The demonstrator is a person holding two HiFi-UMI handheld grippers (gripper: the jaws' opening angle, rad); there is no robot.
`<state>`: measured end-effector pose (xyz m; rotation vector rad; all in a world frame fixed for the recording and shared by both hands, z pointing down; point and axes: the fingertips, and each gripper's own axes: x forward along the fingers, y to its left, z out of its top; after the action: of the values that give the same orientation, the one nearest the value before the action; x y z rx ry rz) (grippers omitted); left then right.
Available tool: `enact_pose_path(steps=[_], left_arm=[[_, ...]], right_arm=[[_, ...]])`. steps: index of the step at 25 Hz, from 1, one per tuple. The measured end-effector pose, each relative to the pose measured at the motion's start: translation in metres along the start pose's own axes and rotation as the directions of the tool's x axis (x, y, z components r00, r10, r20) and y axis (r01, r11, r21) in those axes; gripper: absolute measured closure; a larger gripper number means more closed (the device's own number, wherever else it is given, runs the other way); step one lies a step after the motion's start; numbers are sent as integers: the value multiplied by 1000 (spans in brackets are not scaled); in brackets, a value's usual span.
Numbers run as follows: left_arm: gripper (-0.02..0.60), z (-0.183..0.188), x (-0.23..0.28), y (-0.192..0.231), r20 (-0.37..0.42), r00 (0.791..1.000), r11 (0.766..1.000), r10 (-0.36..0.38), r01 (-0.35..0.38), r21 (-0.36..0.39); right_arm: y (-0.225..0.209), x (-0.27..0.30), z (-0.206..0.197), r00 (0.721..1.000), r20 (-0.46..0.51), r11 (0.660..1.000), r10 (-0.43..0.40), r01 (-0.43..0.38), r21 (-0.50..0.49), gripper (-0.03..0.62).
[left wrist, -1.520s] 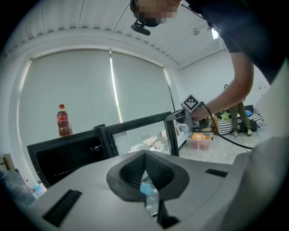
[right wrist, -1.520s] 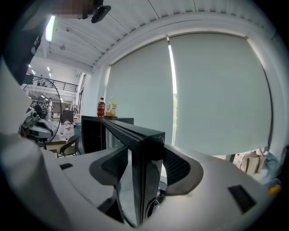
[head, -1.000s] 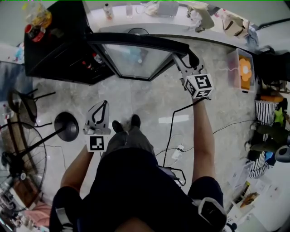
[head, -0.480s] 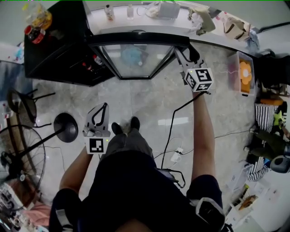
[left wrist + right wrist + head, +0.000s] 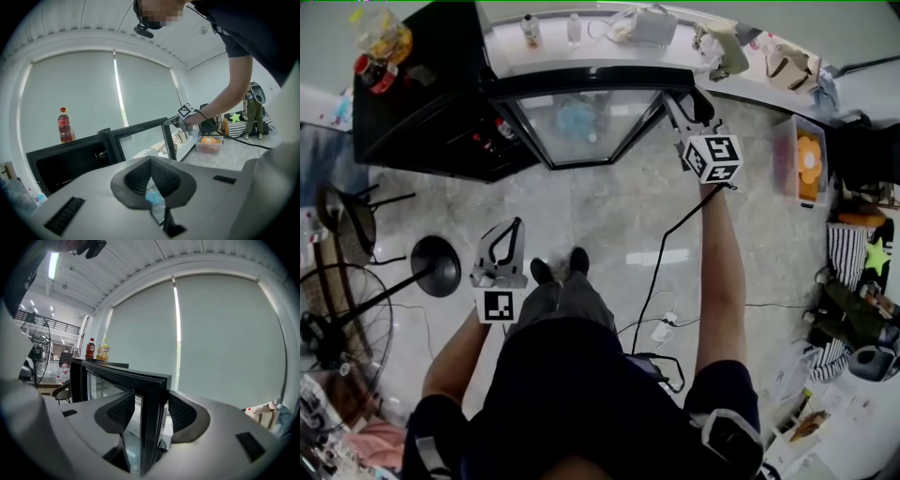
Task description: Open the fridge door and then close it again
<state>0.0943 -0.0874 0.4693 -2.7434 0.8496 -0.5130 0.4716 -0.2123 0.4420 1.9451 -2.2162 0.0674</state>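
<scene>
Head view: black fridge [image 5: 412,103] at upper left with bottles on top. Its glass door [image 5: 581,86] swung wide open across the top centre, long top rail running left to right, hinge at the left end, free end at the right. Right gripper [image 5: 686,101] at that free end, jaws astride the frame. Left gripper [image 5: 514,225] at lower left, well apart from the door and pointing up the frame, so right hand plainly the nearer. Closing, by the look of it, a matter of bringing the free end down the frame and round leftward to the fridge.

Left gripper view: jaws [image 5: 152,176] clenched on nothing. Fridge [image 5: 65,159] dark and open at left, door [image 5: 140,136] stretching right from it to the far right gripper [image 5: 174,122].

Right gripper view: right gripper [image 5: 151,411] with the door's upright black edge [image 5: 152,390] standing between the jaws, straight ahead at centre. Jaws just been closing, right pad seemingly against the frame, left pad with a sliver of glass showing beside it, so not yet clamped. Black frame, clear pane, fridge body [image 5: 77,376] off to the left.
</scene>
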Motion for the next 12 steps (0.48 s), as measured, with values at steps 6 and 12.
enact_pose_path(steps=[6,12], left_arm=[[560,2,2,0,-2,1000,1000,6,-6,3],[560,0,1,5,16,998,992,58,-56,-116]], right_arm=[[-8,13,2,1000,8,1000,-11,11,-5,370],[-11,18,2,1000,12,1000,-9,9,-13,372]])
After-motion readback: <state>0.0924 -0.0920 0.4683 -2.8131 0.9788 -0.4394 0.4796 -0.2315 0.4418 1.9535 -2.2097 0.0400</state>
